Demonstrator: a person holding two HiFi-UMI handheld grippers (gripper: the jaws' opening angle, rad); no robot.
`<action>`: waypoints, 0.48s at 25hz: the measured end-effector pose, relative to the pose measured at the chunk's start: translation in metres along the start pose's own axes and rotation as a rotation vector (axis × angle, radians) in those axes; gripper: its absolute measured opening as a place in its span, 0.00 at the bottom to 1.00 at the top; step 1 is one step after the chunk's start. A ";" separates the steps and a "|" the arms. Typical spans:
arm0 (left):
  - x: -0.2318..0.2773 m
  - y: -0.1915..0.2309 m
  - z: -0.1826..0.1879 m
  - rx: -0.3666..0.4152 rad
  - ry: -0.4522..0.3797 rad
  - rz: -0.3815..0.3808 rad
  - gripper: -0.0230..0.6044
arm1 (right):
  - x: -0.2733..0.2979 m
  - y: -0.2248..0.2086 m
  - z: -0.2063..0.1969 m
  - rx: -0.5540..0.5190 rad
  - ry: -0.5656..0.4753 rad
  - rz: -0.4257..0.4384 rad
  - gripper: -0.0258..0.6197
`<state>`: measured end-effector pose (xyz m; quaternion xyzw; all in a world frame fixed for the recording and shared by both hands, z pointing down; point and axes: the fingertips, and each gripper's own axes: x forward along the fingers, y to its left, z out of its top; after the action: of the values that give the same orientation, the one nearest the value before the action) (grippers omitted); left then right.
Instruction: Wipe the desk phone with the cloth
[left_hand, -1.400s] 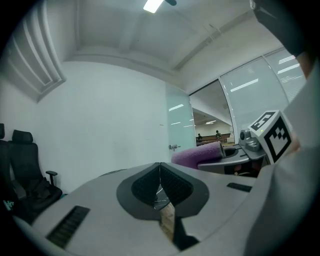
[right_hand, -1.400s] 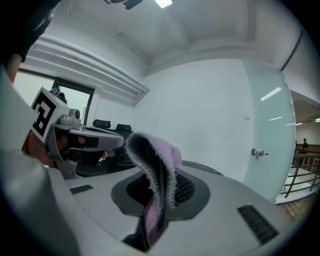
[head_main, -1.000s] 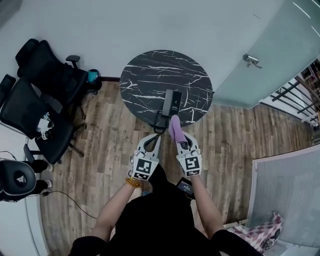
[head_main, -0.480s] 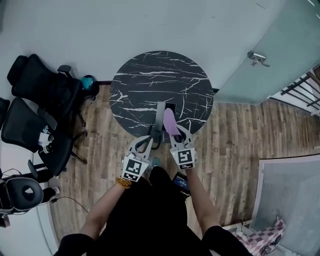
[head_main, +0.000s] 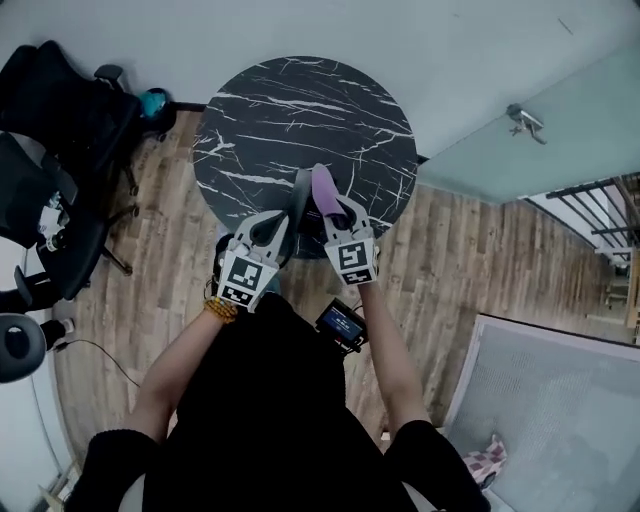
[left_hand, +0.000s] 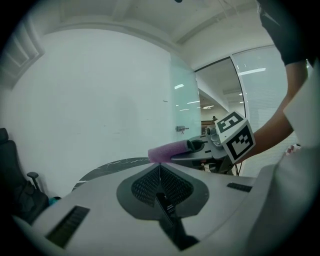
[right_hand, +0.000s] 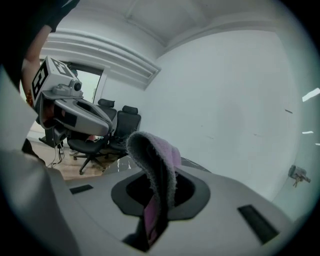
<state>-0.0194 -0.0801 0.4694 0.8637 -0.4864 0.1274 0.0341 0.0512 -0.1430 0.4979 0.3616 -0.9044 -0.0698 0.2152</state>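
Note:
A round black marble table (head_main: 300, 110) stands at the top of the head view. On its near part lies the grey desk phone (head_main: 301, 190), mostly hidden behind the grippers. My right gripper (head_main: 335, 215) is shut on a purple cloth (head_main: 323, 188), which sticks out forward beside the phone. In the right gripper view the cloth (right_hand: 155, 155) droops over the right gripper (right_hand: 159, 187). My left gripper (head_main: 283, 222) is over the table's near edge, to the left of the phone. Its jaws meet with nothing between them in the left gripper view (left_hand: 160, 167), where the cloth (left_hand: 167, 151) shows ahead.
Black office chairs (head_main: 60, 120) stand left of the table, with a teal object (head_main: 153, 102) by the wall. A glass door with a handle (head_main: 522, 120) is at the right. A small screen device (head_main: 340, 322) hangs at the person's waist. The floor is wood.
The person has stepped closer to the table. Both grippers have moved forward over its near edge, and the cloth now lies beside the phone.

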 end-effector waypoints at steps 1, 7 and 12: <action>0.006 0.003 -0.002 0.001 0.004 -0.003 0.06 | 0.006 -0.005 -0.002 -0.023 0.013 0.004 0.13; 0.025 0.023 -0.012 -0.008 0.031 0.005 0.06 | 0.052 -0.023 -0.011 -0.275 0.124 -0.009 0.13; 0.035 0.046 -0.025 -0.026 0.072 0.016 0.06 | 0.092 -0.027 -0.024 -0.504 0.239 -0.040 0.13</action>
<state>-0.0456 -0.1283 0.4997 0.8542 -0.4934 0.1521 0.0620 0.0190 -0.2250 0.5427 0.3202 -0.8194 -0.2536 0.4022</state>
